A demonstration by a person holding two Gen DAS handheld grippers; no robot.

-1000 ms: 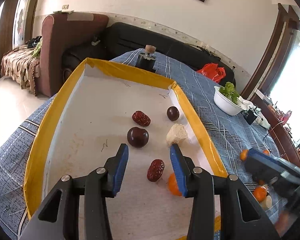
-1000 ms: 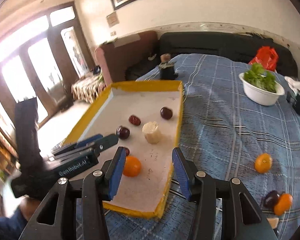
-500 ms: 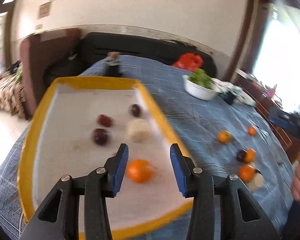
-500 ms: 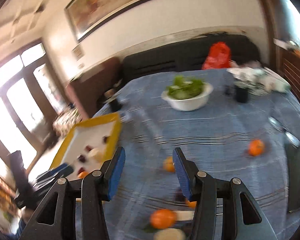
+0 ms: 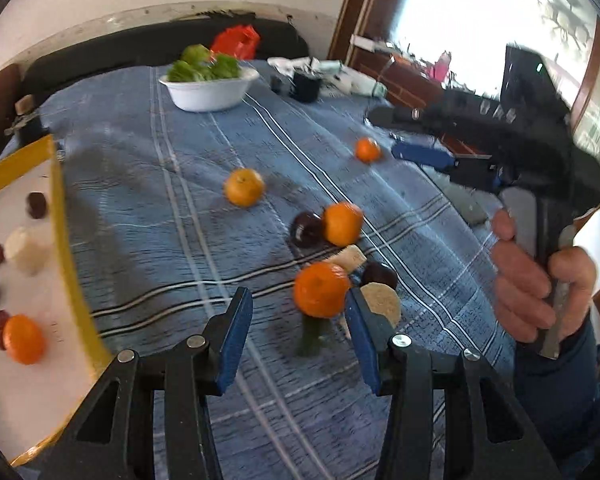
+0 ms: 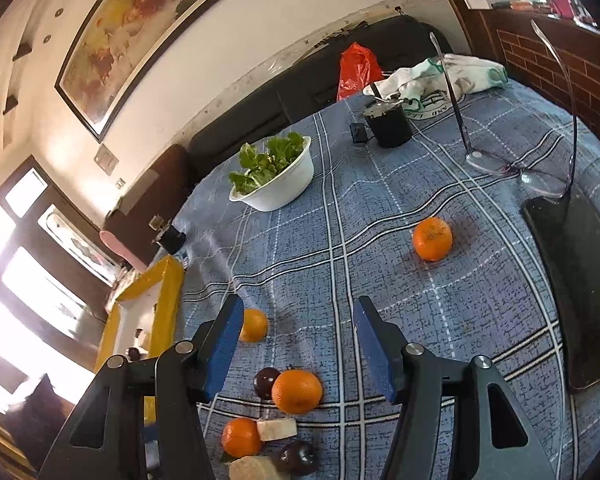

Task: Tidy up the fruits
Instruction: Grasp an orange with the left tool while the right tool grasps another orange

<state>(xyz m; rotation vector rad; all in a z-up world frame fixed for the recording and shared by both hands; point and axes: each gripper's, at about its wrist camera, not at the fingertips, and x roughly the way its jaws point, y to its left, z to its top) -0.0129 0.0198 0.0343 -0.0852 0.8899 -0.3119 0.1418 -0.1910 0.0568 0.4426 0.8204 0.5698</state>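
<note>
My left gripper [image 5: 298, 340] hangs over the blue checked cloth, jaws opening, with nothing between them. An orange with a leaf [image 5: 320, 294] lies just past its fingertips, close to the right finger. Around it lie dark plums [image 5: 306, 229], another orange [image 5: 342, 224] and pale root pieces [image 5: 382, 300]. The yellow-rimmed tray [image 5: 66, 240] at the left holds an orange [image 5: 23, 339], dark fruits and a pale piece. My right gripper [image 6: 298, 340] is also opening and empty, above the cloth beyond the same cluster [image 6: 297, 391]. A lone orange [image 6: 432, 238] sits farther right.
A white bowl of greens [image 6: 276, 184] stands at the back of the table, with a black cup [image 6: 388, 126], gloves and a red bag behind it. Glasses [image 6: 512, 168] and a dark flat device [image 6: 580, 280] lie at the right. A hand [image 5: 540, 280] holds the right gripper's handle.
Both views have swung from the tray to the loose fruit on the cloth at the right. An orange now lies in the tray. Both grippers' jaws stand wider than before.
</note>
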